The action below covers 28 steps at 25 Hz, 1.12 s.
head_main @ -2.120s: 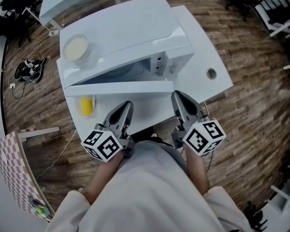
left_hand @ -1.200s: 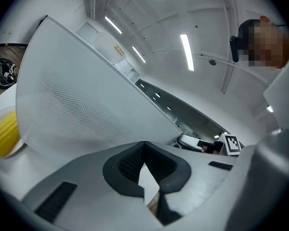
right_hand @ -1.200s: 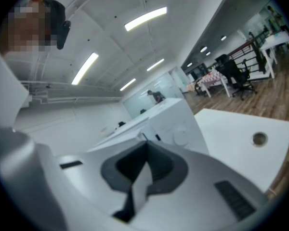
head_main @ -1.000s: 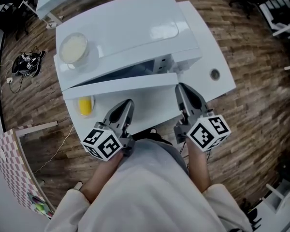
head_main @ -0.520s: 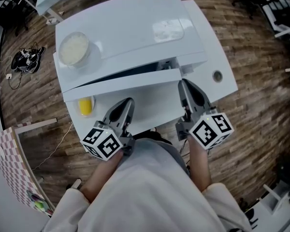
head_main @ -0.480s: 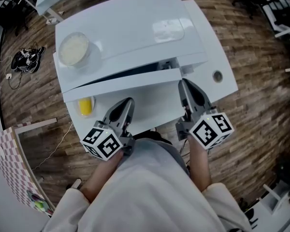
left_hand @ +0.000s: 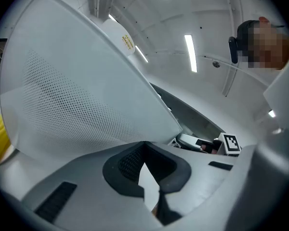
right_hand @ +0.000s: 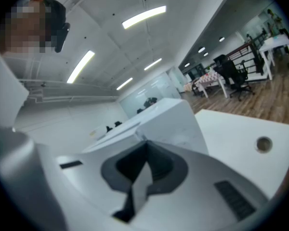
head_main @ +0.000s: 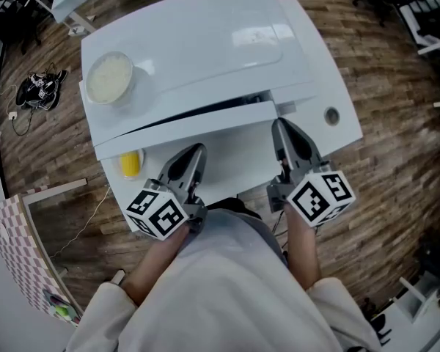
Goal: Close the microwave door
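Head view: white rigid microwave door (head_main: 183, 125) sits nearly shut and likely swings light on its hinge, so push flat near its free right edge. Left gripper (head_main: 195, 152) and right gripper (head_main: 279, 126) are both pinched together, empty

— State of the left gripper (head_main: 193, 155)?
— Held low before the torso, pointing forward. Jaws together, nothing between them.
— And the right gripper (head_main: 282, 129)?
— Likewise closed and empty, tips slightly further forward. Forearms parallel, apart.
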Each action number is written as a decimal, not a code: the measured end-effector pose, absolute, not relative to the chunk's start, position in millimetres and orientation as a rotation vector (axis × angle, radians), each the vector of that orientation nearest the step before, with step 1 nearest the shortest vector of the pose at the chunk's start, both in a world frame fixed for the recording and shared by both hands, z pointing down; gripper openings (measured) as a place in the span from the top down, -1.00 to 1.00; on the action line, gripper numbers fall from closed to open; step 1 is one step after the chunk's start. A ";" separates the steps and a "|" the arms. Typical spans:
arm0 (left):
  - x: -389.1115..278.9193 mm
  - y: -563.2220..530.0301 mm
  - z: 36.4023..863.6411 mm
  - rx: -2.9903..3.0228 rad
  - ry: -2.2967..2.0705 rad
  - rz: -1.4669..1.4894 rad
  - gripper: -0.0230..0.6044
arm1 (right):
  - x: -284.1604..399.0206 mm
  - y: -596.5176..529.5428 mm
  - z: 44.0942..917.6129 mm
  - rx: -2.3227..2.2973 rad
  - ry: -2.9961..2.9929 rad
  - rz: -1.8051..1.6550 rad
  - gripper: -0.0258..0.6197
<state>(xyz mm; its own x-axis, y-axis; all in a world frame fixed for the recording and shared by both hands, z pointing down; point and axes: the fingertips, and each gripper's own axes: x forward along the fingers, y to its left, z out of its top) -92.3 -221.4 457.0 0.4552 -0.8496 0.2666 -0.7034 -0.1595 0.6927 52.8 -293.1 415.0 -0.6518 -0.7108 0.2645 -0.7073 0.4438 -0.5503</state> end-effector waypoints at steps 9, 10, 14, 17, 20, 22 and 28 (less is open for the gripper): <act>-94.2 -224.4 458.4 1.905 -1.295 -0.242 0.87 | 47.1 -289.9 416.9 -1.284 2.665 -1.025 0.86; -94.4 -224.6 458.6 1.903 -1.295 -0.243 0.87 | 46.6 -289.6 417.1 -1.281 2.665 -1.027 0.86; -95.0 -225.8 458.9 1.896 -1.296 -0.246 0.87 | 44.9 -291.5 417.5 -1.279 2.663 -1.030 0.86; -95.6 -225.5 459.6 1.896 -1.297 -0.247 0.87 | 44.6 -291.6 418.4 -1.280 2.656 -1.035 0.86; -95.8 -225.5 460.4 1.895 -1.299 -0.247 0.87 | 44.3 -291.8 418.1 -1.283 2.647 -1.039 0.86; -95.6 -225.9 460.4 1.895 -1.300 -0.246 0.87 | 44.1 -292.1 417.7 -1.278 2.644 -1.044 0.86; -95.7 -225.8 461.7 1.888 -1.303 -0.240 0.87 | 42.4 -296.2 416.8 -1.280 2.632 -1.056 0.86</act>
<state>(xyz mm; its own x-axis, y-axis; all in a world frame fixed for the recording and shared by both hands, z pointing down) -95.7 -225.8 461.7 0.4488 -0.8497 0.2766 -0.6954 -0.1377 0.7053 42.4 -296.2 416.8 -0.6610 -0.7062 0.2537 -0.6857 0.4311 -0.5864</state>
